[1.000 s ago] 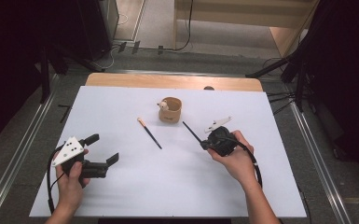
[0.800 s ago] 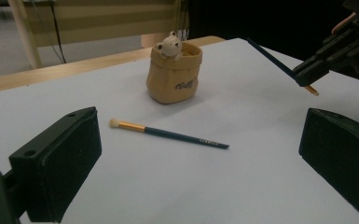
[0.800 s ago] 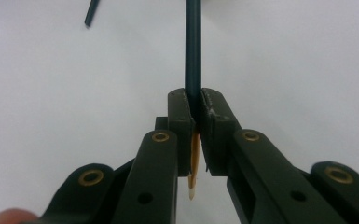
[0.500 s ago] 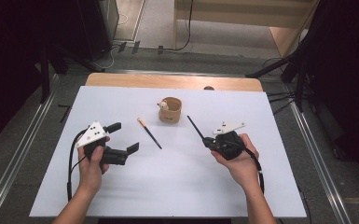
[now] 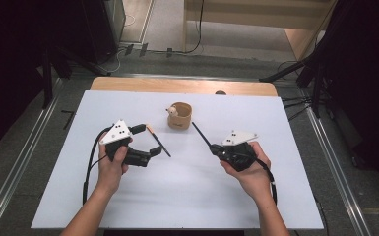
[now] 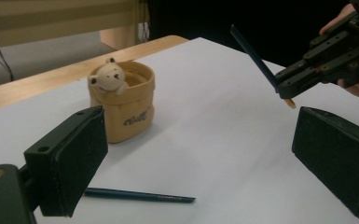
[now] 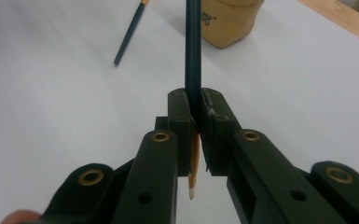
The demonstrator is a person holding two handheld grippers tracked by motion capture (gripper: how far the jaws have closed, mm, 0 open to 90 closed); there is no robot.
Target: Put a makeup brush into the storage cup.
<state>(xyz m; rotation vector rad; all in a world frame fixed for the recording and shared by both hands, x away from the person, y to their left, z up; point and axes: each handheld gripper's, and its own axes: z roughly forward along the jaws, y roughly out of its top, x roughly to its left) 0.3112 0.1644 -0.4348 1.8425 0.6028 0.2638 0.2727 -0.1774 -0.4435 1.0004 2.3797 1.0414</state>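
My right gripper clamps a dark slim pencil, frame centre; my left gripper is open beside the second pencil. Risk: the pencil pivots, missing the tan bear cup.

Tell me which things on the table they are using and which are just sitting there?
Being used:
- held pencil, clamped in the shut right gripper
- second pencil, lying on the table between the open left gripper jaws
- tan cup with the little bear, probably where the pencils go

Just lying about:
- white table cover
- cables on the floor behind the table
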